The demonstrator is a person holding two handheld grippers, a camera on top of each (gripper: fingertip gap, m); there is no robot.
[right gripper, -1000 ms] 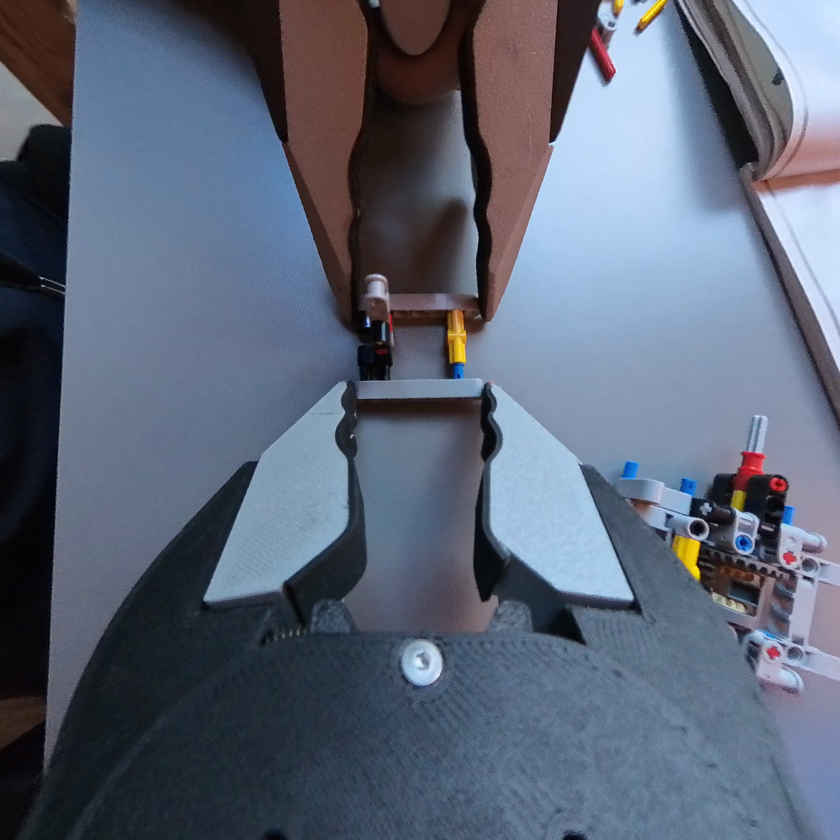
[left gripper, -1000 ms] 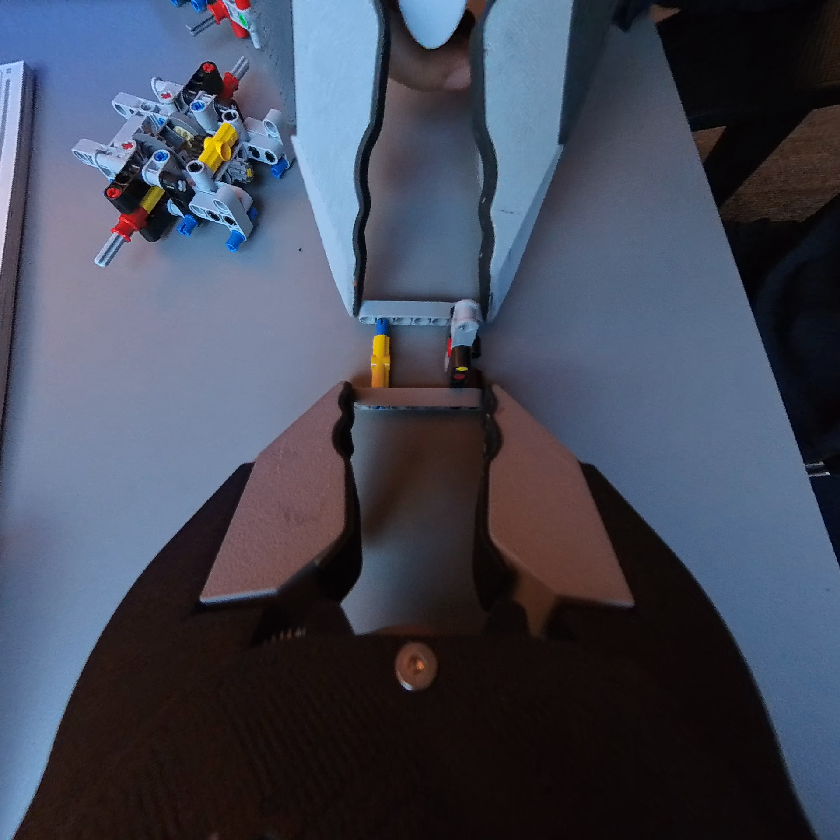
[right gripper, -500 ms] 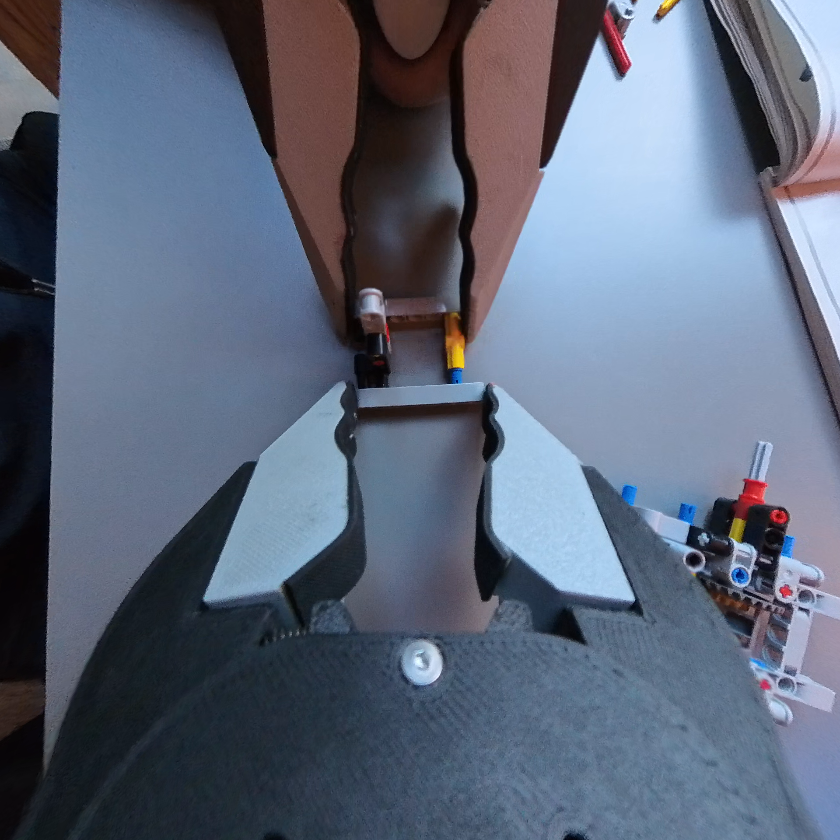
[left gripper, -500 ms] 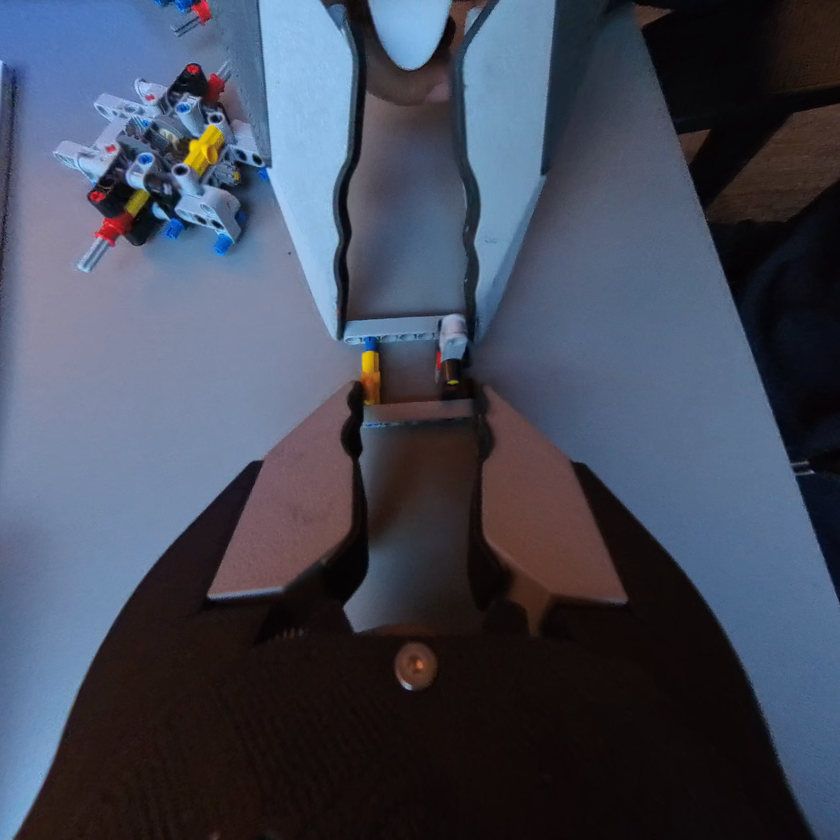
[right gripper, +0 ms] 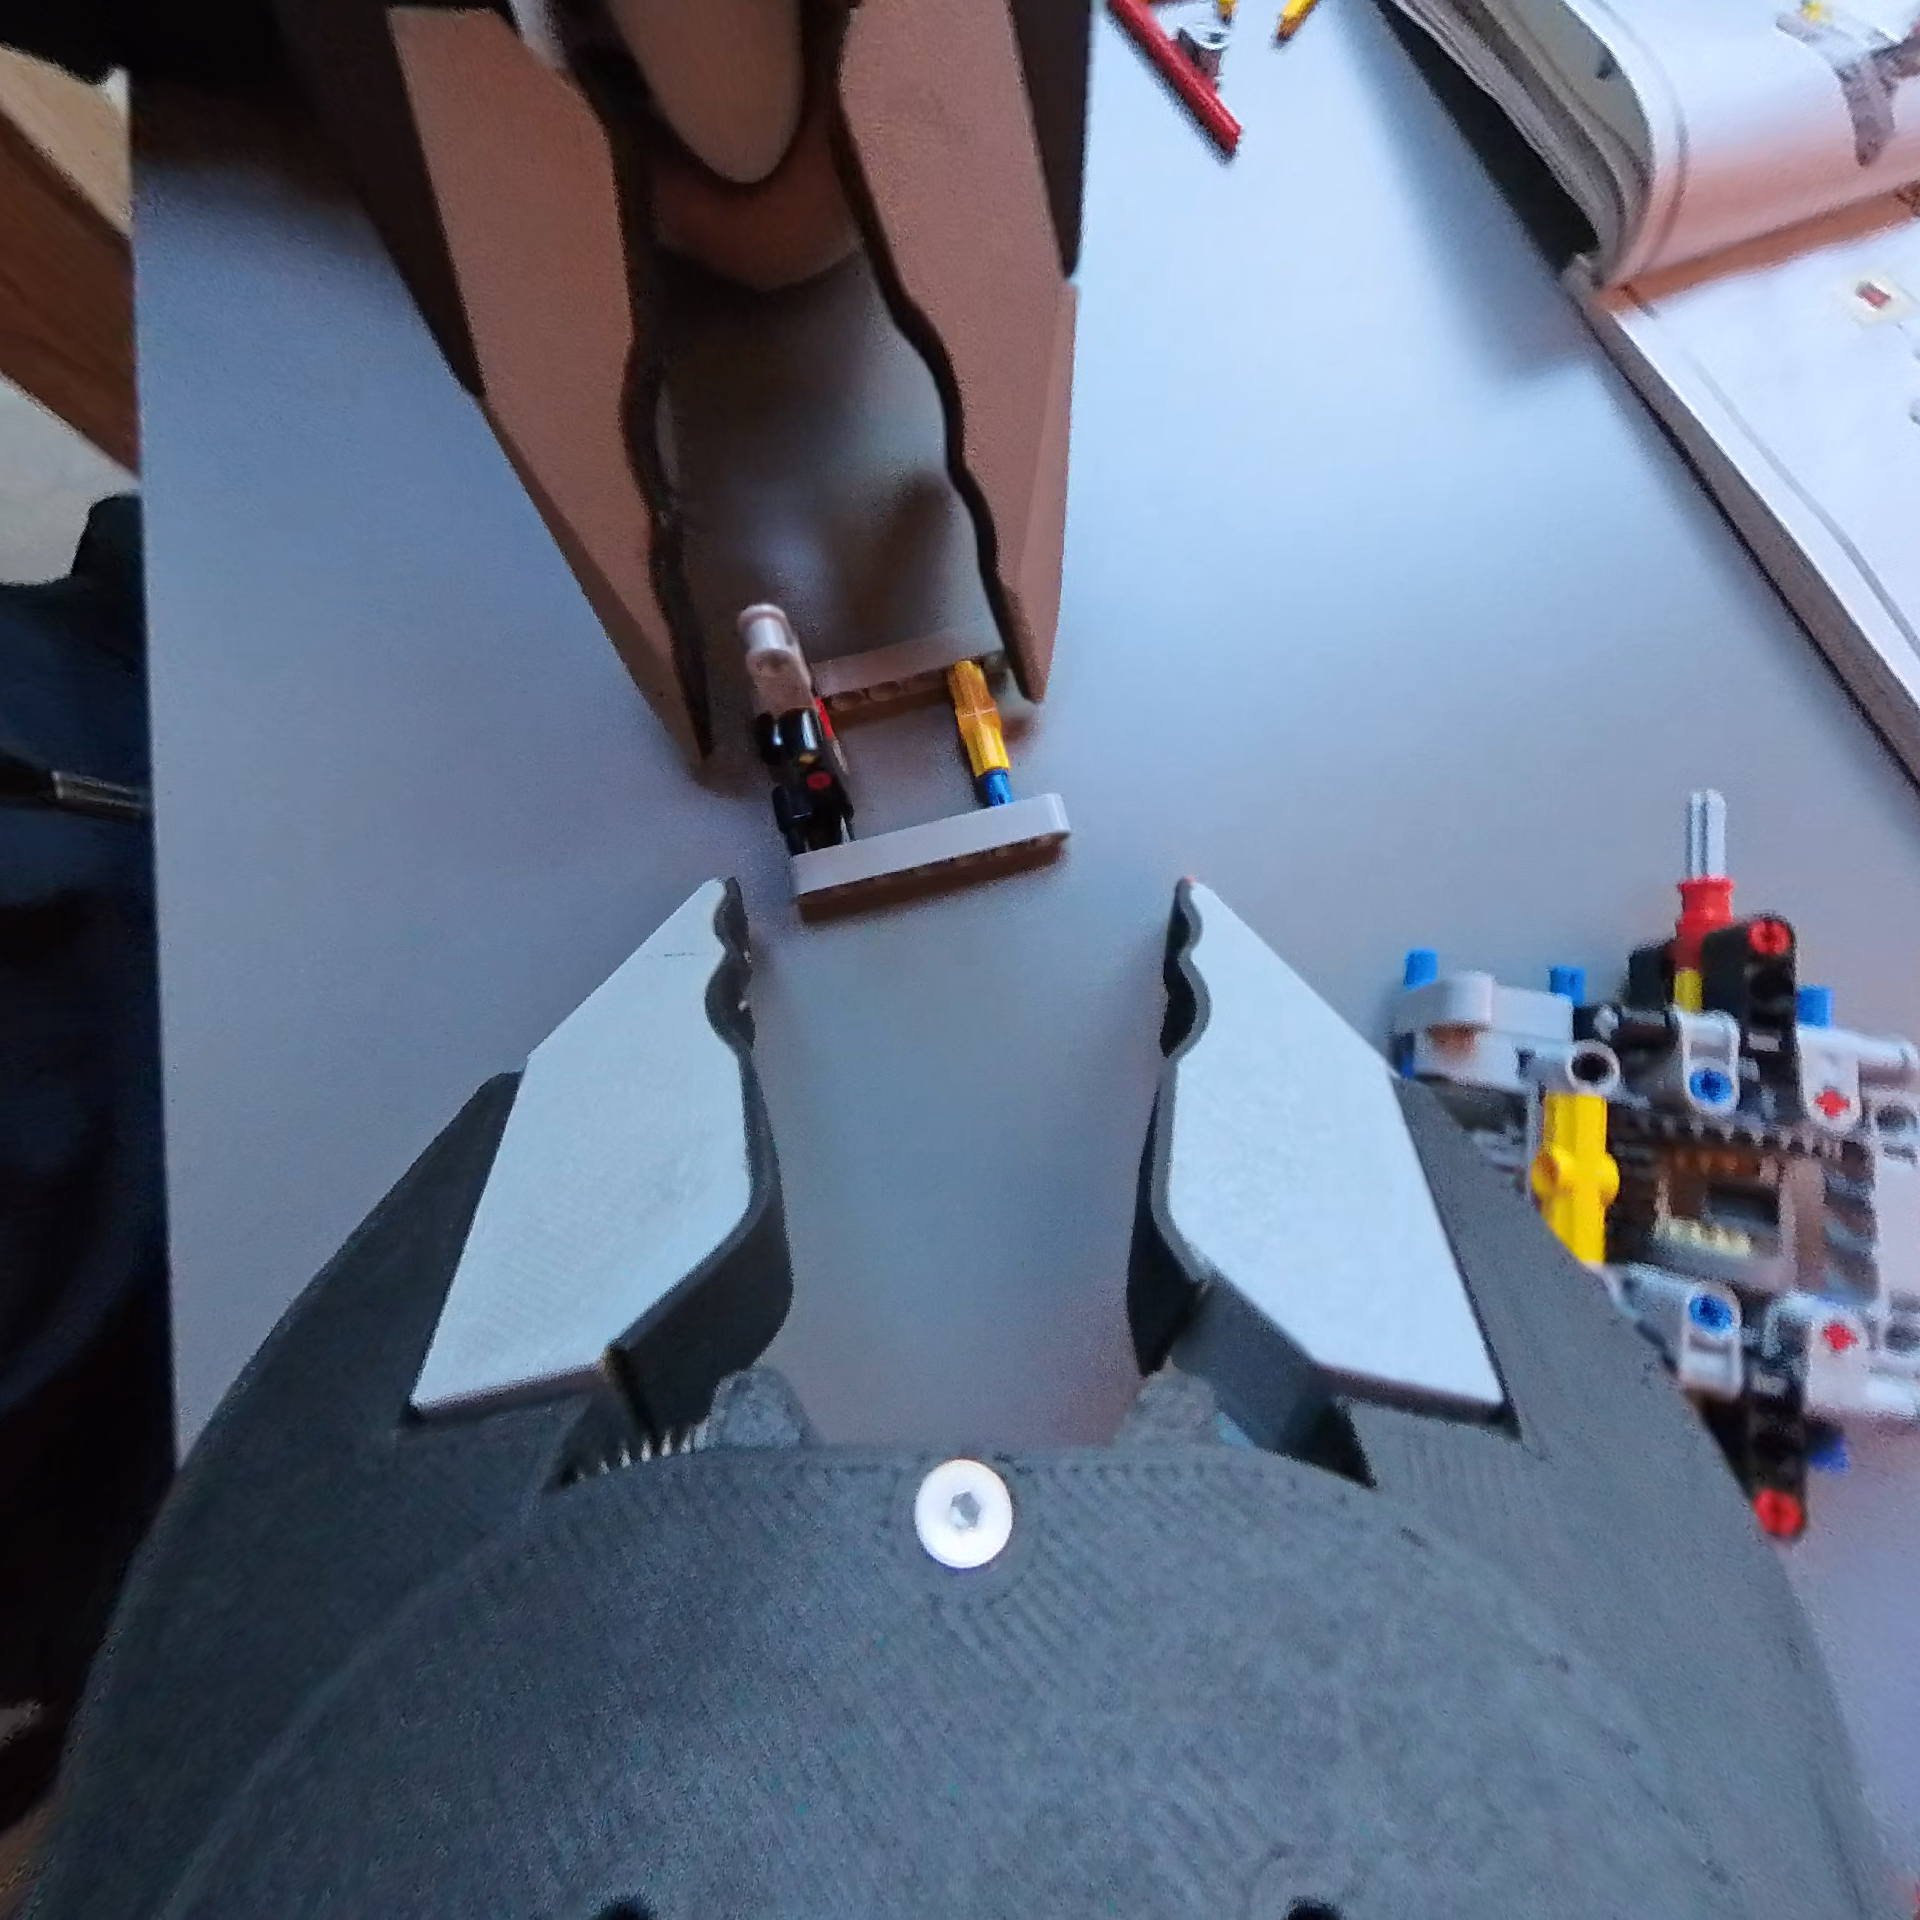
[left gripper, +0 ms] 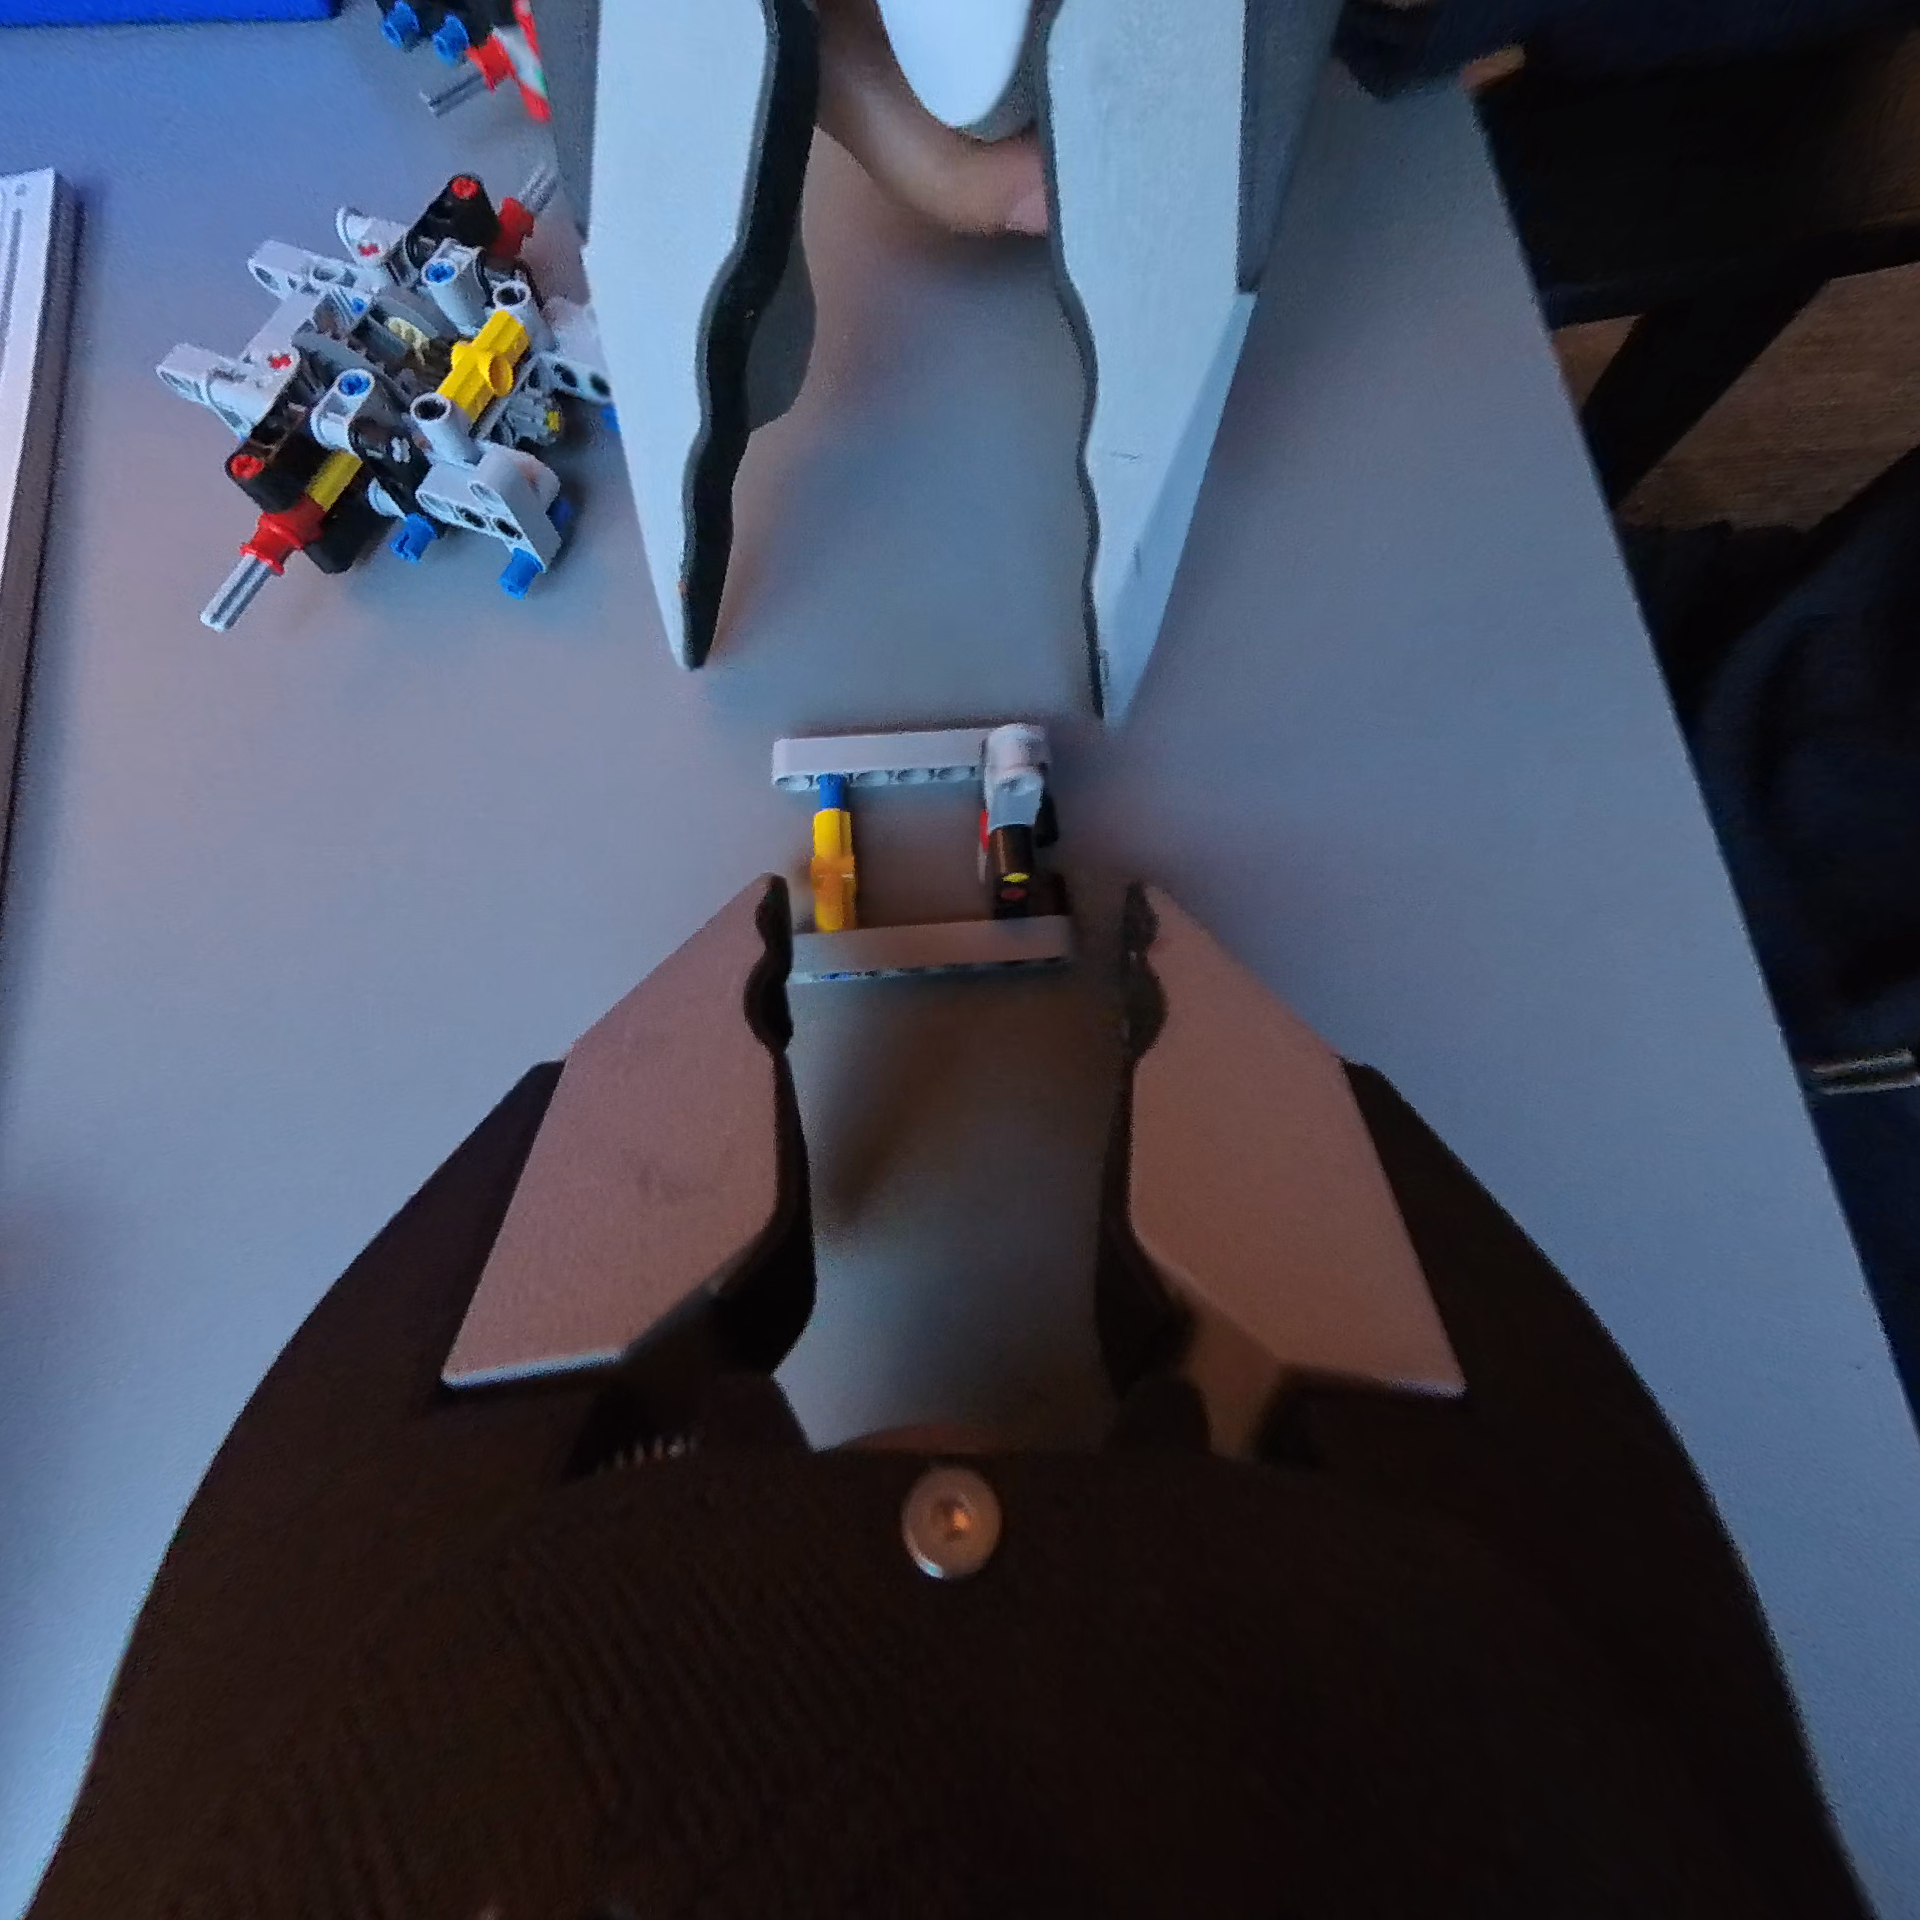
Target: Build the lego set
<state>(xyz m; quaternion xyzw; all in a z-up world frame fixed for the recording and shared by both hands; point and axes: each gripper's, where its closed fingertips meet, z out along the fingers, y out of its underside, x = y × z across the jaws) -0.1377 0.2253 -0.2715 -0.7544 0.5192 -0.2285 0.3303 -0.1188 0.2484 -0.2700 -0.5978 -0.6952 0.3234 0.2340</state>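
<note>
toy frame (left gripper: 928, 852) of two grey bars joined by yellow and black pegs lies on grey table (left gripper: 312, 831), bars crosswise, between both grippers. left gripper (left gripper: 951, 914) is spread around near bar, right pad clear. right gripper (right gripper: 961, 914) is released, just short.

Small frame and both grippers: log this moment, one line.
left gripper: open, beside small frame | right gripper: open, clear | frame on table

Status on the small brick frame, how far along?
Done: the small frame looks joined, two grey beams linked by a yellow connector and a black connector, lying on the table.
In hand: nothing. The left tool straddles one beam with a gap; the right tool is open, clear of it.
Left: possibly mating; the frame sits apart from the larger assembly.
</note>
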